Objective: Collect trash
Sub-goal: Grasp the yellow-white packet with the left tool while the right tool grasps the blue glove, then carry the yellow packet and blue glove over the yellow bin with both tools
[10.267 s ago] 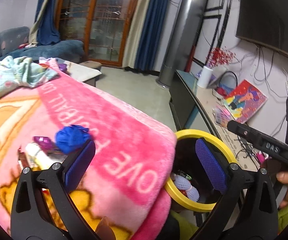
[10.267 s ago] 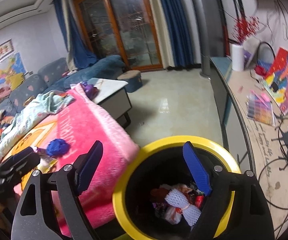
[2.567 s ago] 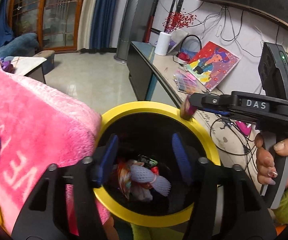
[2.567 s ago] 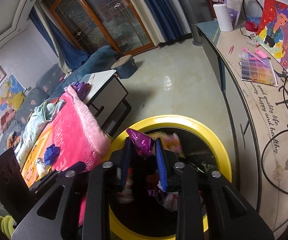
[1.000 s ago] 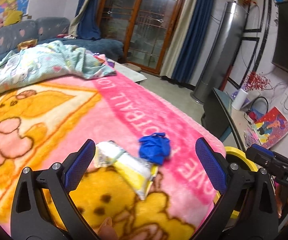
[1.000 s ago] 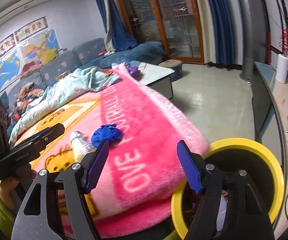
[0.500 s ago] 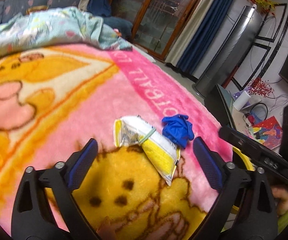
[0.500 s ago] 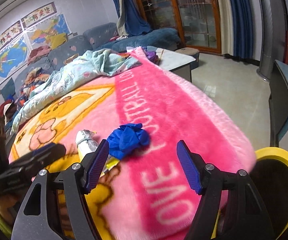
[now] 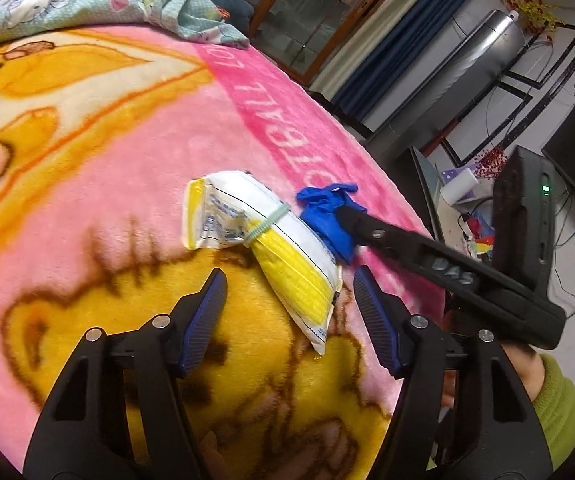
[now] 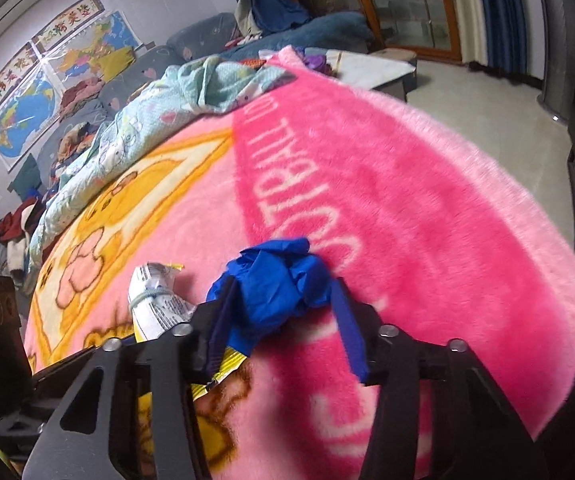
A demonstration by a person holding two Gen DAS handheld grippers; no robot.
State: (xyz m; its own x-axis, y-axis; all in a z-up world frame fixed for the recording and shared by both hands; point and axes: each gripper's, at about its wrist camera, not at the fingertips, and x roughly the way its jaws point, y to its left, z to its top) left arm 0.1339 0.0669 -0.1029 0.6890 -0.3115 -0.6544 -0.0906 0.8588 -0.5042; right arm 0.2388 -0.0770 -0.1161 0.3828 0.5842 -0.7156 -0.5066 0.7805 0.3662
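Blue glove (image 10: 275, 292) is sitting between the right gripper's (image 10: 283, 320) parted fingers, awaiting closure; at nine o'clock, left fingers (image 9: 203, 316) are gaping toward the snack bag (image 9: 271, 248).

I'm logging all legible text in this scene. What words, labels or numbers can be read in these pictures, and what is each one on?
"DAS": raised letters on the black body of the right claw, seen in the left wrist view.
"OTBALL LO": partial white letters on the fluffy pink blanket; more letters lower down are cut off.
White and yellow plastic packet: blue print, too blurred to read.
Wall scrolls above the maps: red characters, too small to read.
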